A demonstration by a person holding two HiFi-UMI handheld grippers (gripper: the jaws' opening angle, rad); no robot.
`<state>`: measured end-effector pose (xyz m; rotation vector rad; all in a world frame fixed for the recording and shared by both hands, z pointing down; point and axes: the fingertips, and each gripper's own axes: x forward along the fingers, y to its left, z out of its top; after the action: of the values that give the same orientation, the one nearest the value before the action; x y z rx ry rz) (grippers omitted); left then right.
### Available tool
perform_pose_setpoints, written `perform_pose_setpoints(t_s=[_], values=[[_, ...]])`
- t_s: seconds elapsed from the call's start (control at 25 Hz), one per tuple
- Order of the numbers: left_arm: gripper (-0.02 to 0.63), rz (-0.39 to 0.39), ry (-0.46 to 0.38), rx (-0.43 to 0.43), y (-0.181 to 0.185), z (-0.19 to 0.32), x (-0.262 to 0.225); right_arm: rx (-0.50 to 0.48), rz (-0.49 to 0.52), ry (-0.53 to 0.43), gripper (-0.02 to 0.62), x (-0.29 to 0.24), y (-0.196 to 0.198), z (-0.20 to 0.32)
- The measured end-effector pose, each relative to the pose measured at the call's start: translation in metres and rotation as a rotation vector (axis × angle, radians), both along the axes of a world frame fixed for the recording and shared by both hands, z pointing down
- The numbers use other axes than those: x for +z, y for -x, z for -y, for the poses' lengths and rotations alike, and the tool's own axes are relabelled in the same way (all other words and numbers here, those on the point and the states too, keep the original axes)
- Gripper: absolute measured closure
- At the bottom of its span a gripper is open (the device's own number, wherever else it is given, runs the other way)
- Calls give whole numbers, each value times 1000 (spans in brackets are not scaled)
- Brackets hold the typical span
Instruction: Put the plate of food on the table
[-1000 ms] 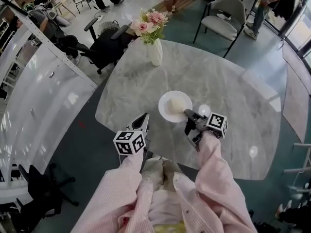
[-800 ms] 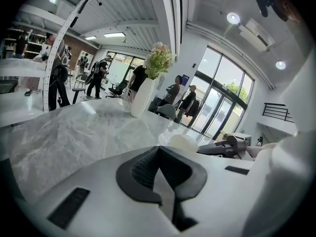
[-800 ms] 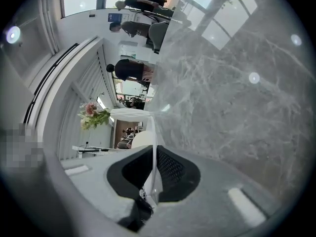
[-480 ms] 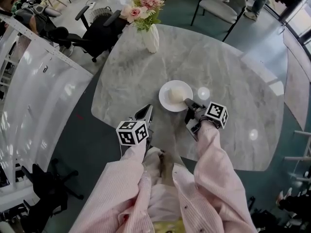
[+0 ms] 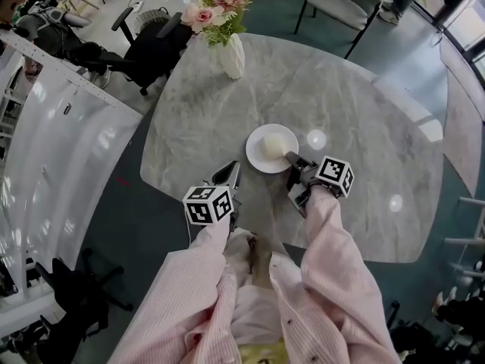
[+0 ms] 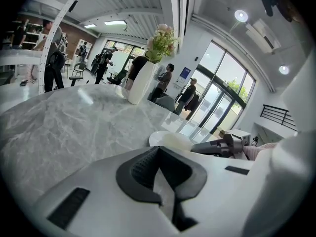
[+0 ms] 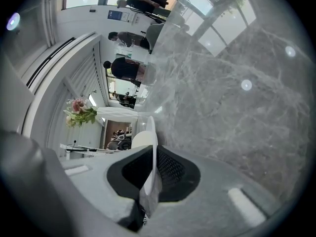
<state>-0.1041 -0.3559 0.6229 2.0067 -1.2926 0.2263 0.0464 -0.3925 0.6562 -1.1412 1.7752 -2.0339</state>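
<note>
A round white plate (image 5: 265,141) carrying a pale bun (image 5: 274,146) sits at or just over the grey marble table (image 5: 348,89), near its front middle. My right gripper (image 5: 292,160) is shut on the plate's near rim. In the right gripper view the plate (image 7: 149,132) runs edge-on between the jaws of the right gripper (image 7: 149,154). My left gripper (image 5: 229,172) hovers left of the plate with its jaws together and nothing in them. From the left gripper (image 6: 159,151) view the plate (image 6: 157,138) and bun (image 6: 176,141) lie just ahead.
A white vase (image 5: 231,55) of pink flowers (image 5: 214,6) stands at the table's far left. A black office chair (image 5: 144,48) and a grey chair (image 5: 341,2) stand beyond the table. A white curved panel (image 5: 61,158) runs along the left. People stand farther off.
The head view has shifted a little, so the table sits higher in the picture. Both grippers and the plate keep much the same places on the table.
</note>
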Motion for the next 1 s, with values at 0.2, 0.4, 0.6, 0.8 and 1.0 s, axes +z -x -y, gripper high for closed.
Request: perform_pose_setpoints(t_s=[0.2,0.4,0.6,0.8,1.0], values=[[609,1,8,2,-3,1,3,-10,-21,0,575,4,0,1],[609,-3,14,3,-6,0,4,-6,-50,17,574,7,-2,-1],[609,-3,22,8,-9,1,8,-40,-106,25,574,11,-1,0],[609,-1,24,14,-11,2,8,-106,-211,4,567,12,2,-2],[609,-3,24,14,-11,1,8,-179,-312,-22,551,12,3,-7]])
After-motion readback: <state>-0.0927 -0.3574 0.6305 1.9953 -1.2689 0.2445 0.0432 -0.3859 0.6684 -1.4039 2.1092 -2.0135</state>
